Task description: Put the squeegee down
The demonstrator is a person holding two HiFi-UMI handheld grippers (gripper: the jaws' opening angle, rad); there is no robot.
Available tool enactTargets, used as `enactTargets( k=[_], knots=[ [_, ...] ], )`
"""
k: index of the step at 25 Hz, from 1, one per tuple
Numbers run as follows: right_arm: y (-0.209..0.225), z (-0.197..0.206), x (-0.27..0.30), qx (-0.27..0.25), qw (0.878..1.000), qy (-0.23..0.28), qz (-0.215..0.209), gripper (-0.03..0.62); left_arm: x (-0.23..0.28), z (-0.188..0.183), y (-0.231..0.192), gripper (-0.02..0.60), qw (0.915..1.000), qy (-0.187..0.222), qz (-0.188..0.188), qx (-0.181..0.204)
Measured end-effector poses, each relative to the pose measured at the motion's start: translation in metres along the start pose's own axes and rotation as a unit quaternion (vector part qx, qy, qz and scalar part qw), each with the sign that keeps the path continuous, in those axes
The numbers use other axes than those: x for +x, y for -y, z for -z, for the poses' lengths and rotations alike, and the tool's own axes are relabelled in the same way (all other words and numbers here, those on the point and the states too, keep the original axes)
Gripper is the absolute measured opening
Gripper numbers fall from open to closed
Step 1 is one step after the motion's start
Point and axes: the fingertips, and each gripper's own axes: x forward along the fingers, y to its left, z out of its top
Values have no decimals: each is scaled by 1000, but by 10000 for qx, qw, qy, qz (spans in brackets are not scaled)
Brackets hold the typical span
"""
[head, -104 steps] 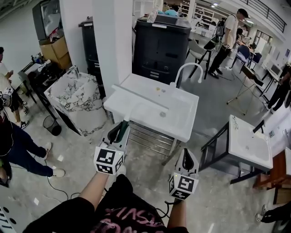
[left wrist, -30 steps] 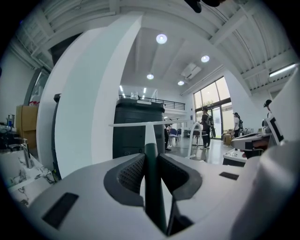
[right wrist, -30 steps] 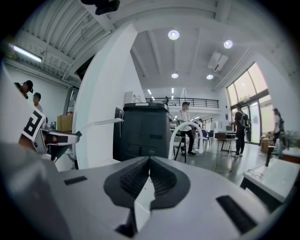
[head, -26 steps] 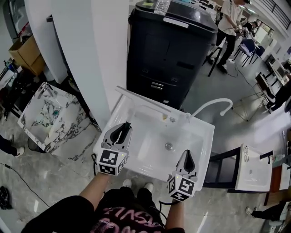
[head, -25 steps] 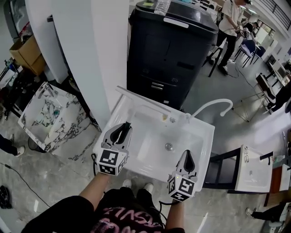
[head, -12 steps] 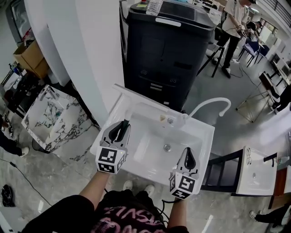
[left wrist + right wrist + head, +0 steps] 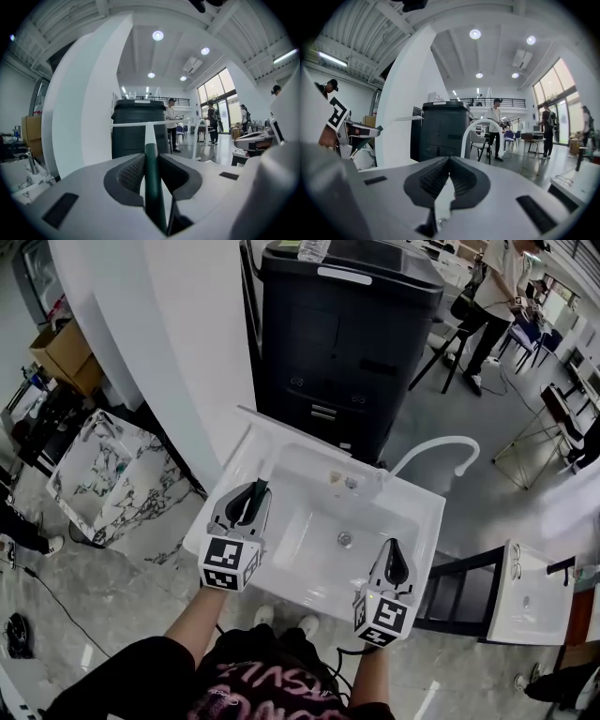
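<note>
Left claw squeezing the green handle of the squeegee, white blade out front, right claw pinched closed, empty, both above a white sink, black box behind

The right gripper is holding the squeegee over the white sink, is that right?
No. The left gripper holds the squeegee over the white sink; the left gripper view shows its green handle clamped between the jaws.
</note>
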Motion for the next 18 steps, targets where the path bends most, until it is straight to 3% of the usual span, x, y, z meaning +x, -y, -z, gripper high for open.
enactTargets(
  k=[18],
  knots=[
    [-5, 37, 30, 124, 9986, -403, -305, 20, 27, 41, 2, 97, 9987, -508, -76, -48]
  ],
)
